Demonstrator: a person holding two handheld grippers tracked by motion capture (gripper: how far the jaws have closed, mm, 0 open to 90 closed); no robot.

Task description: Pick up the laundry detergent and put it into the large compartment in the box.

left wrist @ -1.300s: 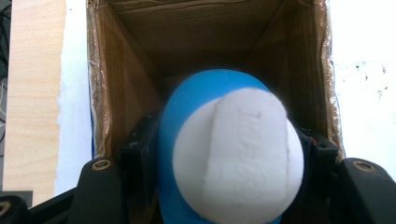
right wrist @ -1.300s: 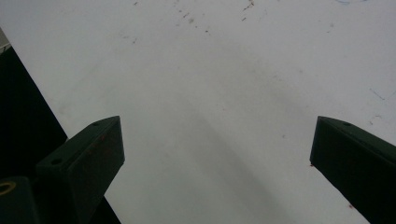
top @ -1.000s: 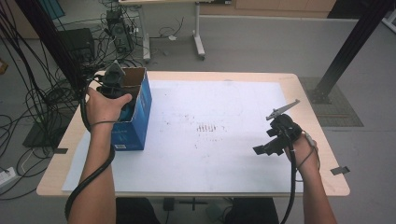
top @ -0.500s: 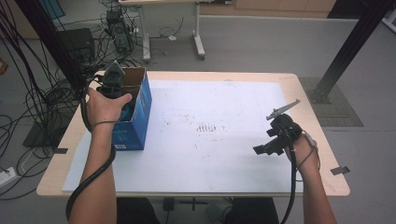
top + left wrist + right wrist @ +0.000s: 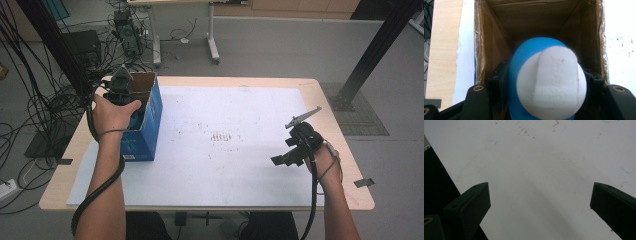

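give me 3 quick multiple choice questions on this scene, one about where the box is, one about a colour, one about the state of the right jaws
1. Where on the table does the cardboard box stand?
A. at its left side
B. in the middle
C. at its right edge

2. What colours is the object held by the left gripper?
A. red and black
B. blue and white
C. green and yellow

3. How do the jaws of the right gripper stand?
A. shut on a pen
B. shut on the box
C. open, with nothing between them

Key: 1 A, the high view shows the box at the table's left side. 2 B, the left gripper view shows a blue body with a white end. 3 C, the right gripper view shows the jaws apart above the white sheet.
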